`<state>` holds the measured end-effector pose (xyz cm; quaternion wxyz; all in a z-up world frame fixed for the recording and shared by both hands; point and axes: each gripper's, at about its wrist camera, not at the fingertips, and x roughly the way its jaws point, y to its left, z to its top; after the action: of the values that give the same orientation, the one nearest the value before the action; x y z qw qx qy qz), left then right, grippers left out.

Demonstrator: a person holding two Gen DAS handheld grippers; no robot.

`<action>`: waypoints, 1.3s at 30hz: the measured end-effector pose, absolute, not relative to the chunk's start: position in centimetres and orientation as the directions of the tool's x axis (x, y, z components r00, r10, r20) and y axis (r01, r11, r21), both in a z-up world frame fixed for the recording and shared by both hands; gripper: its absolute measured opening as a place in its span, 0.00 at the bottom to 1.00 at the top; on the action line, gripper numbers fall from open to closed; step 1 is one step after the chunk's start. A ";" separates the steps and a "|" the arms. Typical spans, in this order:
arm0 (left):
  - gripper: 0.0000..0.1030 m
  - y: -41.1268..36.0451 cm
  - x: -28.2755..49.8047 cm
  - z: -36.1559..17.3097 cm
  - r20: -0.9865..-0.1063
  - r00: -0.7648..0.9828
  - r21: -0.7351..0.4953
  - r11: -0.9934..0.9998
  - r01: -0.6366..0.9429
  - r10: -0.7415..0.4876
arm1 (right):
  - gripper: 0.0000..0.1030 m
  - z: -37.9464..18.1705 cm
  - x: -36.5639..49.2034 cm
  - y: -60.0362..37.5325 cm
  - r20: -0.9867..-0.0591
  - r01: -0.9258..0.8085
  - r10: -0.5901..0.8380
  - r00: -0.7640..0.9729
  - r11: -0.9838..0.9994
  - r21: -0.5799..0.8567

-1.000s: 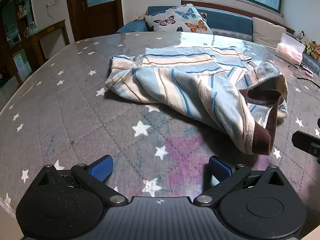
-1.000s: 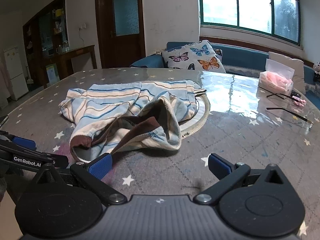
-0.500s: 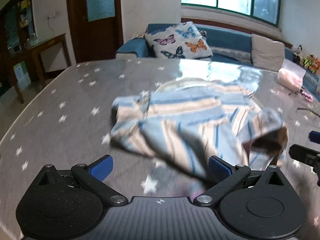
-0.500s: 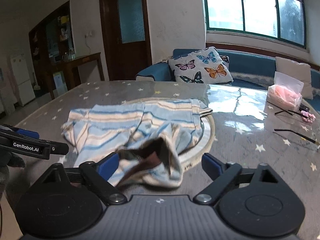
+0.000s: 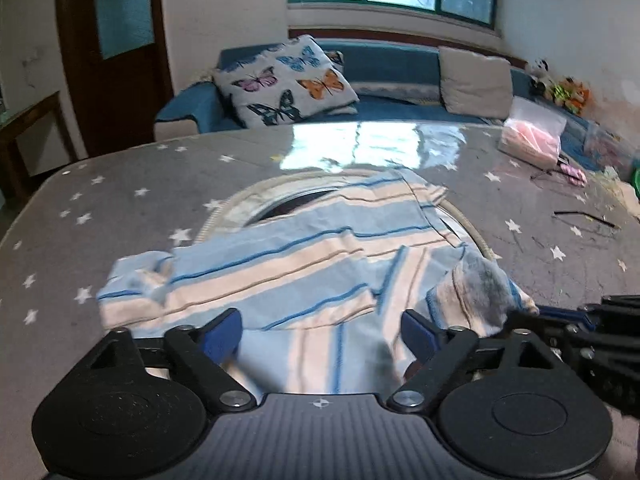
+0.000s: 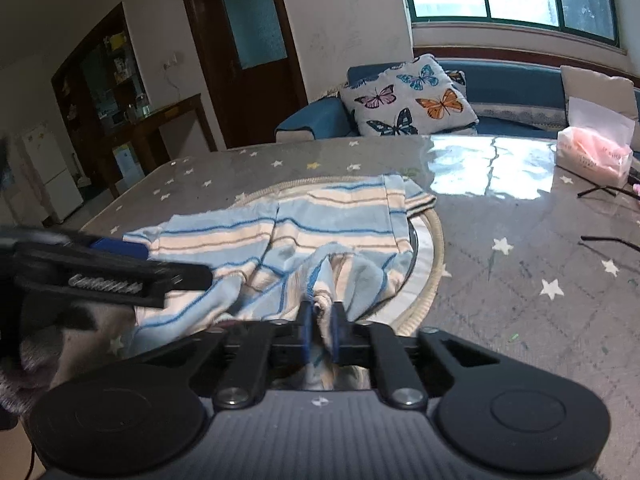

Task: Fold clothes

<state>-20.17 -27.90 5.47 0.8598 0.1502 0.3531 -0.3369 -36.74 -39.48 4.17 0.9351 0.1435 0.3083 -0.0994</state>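
- right gripper (image 6: 319, 320) clamped on a bunched near edge of the striped garment (image 6: 304, 236), cloth pinched between the blue pads
- left gripper (image 5: 322, 330) gaping wide, nothing held, near cloth sitting between its fingers
- garment lies rumpled on the star-print table (image 6: 520, 280), partly over a round inset (image 6: 434, 248)
- step, as I judge: taking hold of the near edge with both grippers
- next calls for the left one closing on the cloth, then pulling it taut and flat
- tissue pack (image 6: 592, 156) well apart
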 end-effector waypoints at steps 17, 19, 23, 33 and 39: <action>0.06 -21.6 -20.5 6.6 -0.669 0.558 -0.060 0.784 0.617 -0.491 | 0.04 5.8 -40.9 -38.2 -0.585 0.264 -0.120 0.802 0.950 0.167; 0.06 -19.1 -21.3 7.4 -0.647 0.580 -0.075 0.799 0.597 -0.494 | 0.05 5.7 -41.7 -38.0 -0.601 0.273 -0.133 0.788 0.951 0.147; 0.05 -13.6 -22.6 7.8 -0.636 0.618 -0.094 0.842 0.532 -0.462 | 0.05 5.6 -43.4 -37.8 -0.635 0.291 -0.162 0.755 0.951 0.103; 0.06 -6.5 -23.7 4.0 -0.746 0.569 -0.120 0.909 0.398 -0.347 | 0.16 6.9 -44.8 -36.6 -0.623 0.277 -0.240 0.745 0.960 -0.038; 0.38 -7.5 -24.6 4.9 -0.718 0.600 -0.056 0.888 0.455 -0.352 | 0.26 5.4 -41.0 -33.7 -0.648 0.118 -0.114 0.753 0.992 -0.038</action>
<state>-24.62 -7.54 4.92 0.8918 0.0668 0.3858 -0.2265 -40.99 -33.73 5.40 0.9363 0.0027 0.3456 -0.0621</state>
